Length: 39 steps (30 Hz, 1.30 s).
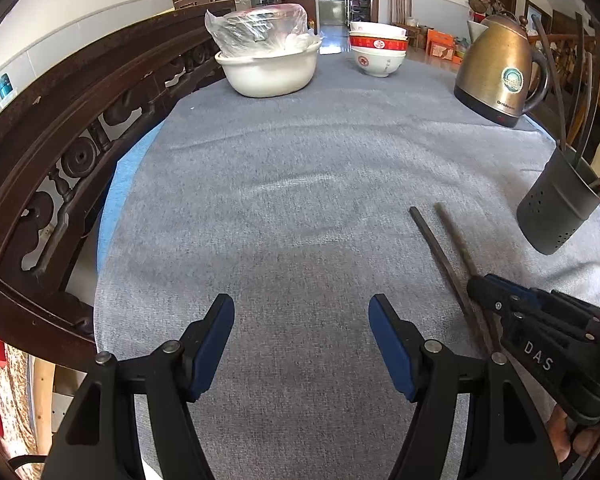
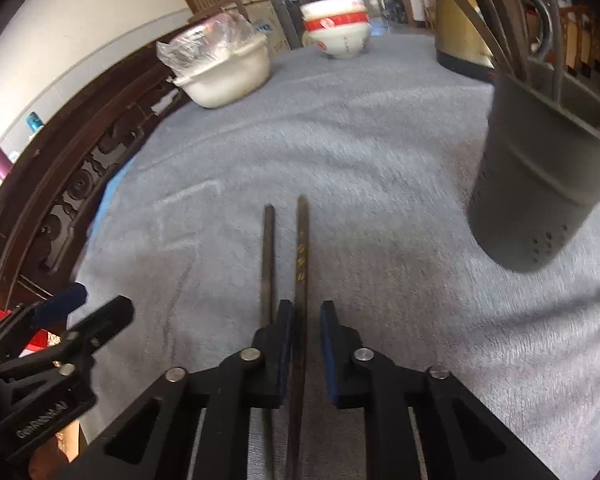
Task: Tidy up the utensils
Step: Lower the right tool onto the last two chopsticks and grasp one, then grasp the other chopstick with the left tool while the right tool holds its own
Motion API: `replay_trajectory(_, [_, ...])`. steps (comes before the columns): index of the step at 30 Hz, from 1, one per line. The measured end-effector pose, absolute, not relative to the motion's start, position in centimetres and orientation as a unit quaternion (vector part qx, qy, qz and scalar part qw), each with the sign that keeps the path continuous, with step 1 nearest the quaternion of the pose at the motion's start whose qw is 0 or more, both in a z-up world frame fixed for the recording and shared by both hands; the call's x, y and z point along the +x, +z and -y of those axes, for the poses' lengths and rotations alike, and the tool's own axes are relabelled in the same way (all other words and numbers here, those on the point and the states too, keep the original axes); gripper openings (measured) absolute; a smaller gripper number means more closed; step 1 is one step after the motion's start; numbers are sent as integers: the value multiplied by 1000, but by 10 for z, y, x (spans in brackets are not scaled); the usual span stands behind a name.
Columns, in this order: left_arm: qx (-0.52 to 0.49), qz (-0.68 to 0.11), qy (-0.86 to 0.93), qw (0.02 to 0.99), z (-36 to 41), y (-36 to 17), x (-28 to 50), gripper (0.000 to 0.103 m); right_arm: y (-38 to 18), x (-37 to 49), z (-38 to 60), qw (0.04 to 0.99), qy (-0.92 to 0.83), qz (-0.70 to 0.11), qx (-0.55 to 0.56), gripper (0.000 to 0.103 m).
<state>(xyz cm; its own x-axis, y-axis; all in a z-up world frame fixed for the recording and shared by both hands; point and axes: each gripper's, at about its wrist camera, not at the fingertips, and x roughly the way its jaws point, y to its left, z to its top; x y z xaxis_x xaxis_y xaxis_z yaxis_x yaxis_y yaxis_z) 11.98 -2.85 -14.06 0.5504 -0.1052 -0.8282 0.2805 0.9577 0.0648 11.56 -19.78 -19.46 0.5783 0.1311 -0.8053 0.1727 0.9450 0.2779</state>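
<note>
Two dark chopsticks (image 2: 284, 248) lie side by side on the grey cloth; they also show in the left wrist view (image 1: 444, 248). My right gripper (image 2: 306, 312) is low over them, jaws narrowly open, with one chopstick between the pads and the other under the left pad. It shows in the left wrist view (image 1: 476, 284) too. A dark grey perforated utensil holder (image 2: 540, 184) with several utensils stands to the right, also in the left wrist view (image 1: 556, 208). My left gripper (image 1: 302, 312) is wide open and empty above bare cloth.
A white basin (image 1: 270, 70) with plastic-wrapped bowls, stacked red-and-white bowls (image 1: 378, 48) and a bronze kettle (image 1: 496, 76) stand at the table's far side. A carved dark wood chair back (image 1: 60, 160) runs along the left edge.
</note>
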Motion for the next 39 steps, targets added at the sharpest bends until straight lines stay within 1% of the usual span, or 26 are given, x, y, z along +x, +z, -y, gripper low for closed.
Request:
replay_trajectory(16, [104, -476, -122, 864, 45, -146, 117, 70, -187, 86, 228, 880, -37, -441, 175, 11])
replay_trajectory(18, [107, -481, -125, 861, 48, -148, 118, 71, -187, 86, 230, 876, -32, -443, 187, 13])
replay_trajectory(26, [110, -490, -129, 855, 57, -152, 119, 71, -188, 109, 238, 862, -38, -461, 208, 15])
replay_trajectory(30, [109, -493, -124, 854, 54, -154, 122, 71, -188, 125, 238, 863, -52, -463, 194, 21])
replay_trajectory(39, [103, -501, -118, 851, 50, -156, 131, 71, -190, 153, 229, 870, -83, -464, 144, 21])
